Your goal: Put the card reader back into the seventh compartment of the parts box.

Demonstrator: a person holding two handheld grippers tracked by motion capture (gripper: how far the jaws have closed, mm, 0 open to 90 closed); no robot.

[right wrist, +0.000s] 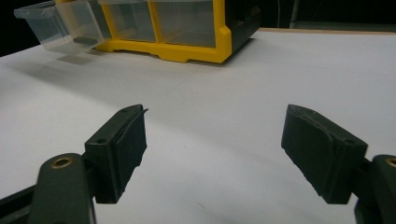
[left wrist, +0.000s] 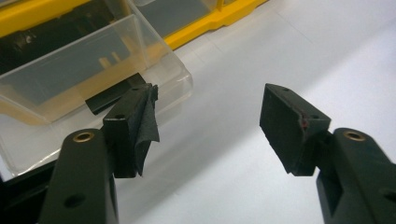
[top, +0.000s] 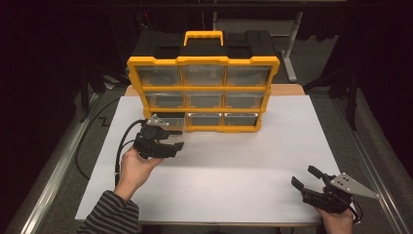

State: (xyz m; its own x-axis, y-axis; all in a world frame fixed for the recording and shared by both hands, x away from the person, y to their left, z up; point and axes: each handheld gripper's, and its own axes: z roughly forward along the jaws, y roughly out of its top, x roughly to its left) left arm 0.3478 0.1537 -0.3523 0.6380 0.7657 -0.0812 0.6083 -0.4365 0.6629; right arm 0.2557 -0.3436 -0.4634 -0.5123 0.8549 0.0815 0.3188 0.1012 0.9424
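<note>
White table (top: 219, 165) — clear drawer (left wrist: 88, 70) pulled out, just beside left claw (left wrist: 210, 126).

A white table top (top: 234, 161) carries the things, with a strip of wooden edge showing at its far side behind the white surface. On it, toward the far edge, stands a yellow and black drawer organiser (top: 203, 80), upright, its face of clear drawers turned to the person. Its yellow base rests flat on the white surface. From its bottom left corner one clear drawer (left wrist: 79, 74) sticks out over the table; whether it touches the top is unclear
</note>
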